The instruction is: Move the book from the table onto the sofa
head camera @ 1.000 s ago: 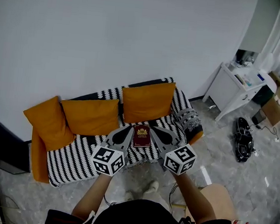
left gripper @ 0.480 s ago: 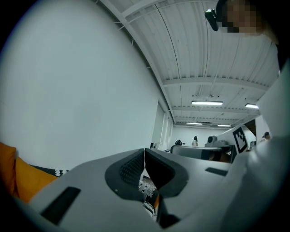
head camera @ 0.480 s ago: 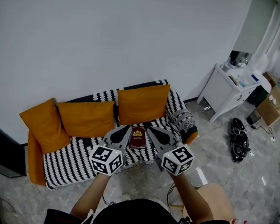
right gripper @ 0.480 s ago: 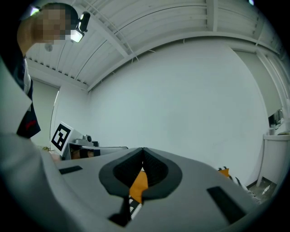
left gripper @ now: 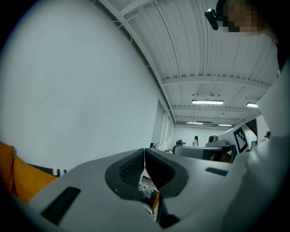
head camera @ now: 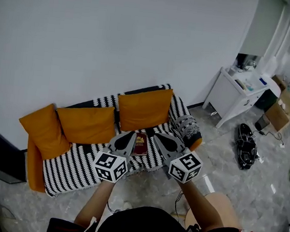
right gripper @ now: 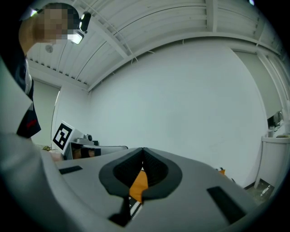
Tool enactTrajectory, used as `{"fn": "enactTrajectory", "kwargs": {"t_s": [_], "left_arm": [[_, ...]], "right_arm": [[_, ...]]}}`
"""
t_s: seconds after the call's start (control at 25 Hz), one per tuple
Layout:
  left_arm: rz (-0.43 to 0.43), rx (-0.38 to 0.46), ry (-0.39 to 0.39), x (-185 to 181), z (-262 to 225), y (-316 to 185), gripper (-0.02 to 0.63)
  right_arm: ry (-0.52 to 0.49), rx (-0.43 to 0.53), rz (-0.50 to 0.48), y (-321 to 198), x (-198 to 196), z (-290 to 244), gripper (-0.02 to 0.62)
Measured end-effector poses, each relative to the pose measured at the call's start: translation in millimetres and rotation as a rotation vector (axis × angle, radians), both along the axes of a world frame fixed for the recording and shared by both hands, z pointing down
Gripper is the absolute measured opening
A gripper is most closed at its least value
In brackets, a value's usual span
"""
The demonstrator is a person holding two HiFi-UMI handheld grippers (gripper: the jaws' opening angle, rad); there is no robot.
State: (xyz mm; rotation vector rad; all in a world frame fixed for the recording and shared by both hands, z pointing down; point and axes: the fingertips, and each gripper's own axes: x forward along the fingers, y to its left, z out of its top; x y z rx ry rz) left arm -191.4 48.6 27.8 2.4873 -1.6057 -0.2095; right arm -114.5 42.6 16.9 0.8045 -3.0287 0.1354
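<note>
Head view: a dark red book (head camera: 140,144) is seen between the tips of the two hand-held grippers, in front of a sofa (head camera: 73,164) with a black-and-white striped cover. The book's side edges appear to touch the inner flanks of both grippers. Whether it rests on the seat or is carried clear of it cannot be told.

Left hand-held gripper (head camera: 130,135): jaws are brought fully together, tip to tip, and nothing is held between them, as seen in the left gripper view (left gripper: 145,156). Its marker cube (head camera: 110,166) is turned towards the camera.

Right hand-held gripper (head camera: 158,137): jaws likewise closed on each other with nothing gripped, as seen in the right gripper view (right gripper: 143,156). Its marker cube (head camera: 185,166) is noted beside the left one.

Three orange cushions are propped along the sofa back: one behind the book (head camera: 143,107), one in the middle (head camera: 85,123), one at the left end (head camera: 40,130). A white worktop (head camera: 240,92) stands well apart against the wall at right.
</note>
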Motion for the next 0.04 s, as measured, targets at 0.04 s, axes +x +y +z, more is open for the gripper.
{"fn": "enactTrajectory", "kwargs": {"t_s": [0.04], "left_arm": [[-0.003, 0.000, 0.001, 1.6, -0.5, -0.3, 0.017]], "right_arm": [[0.002, 0.000, -0.003, -0.4, 2.5, 0.2, 0.017]]}}
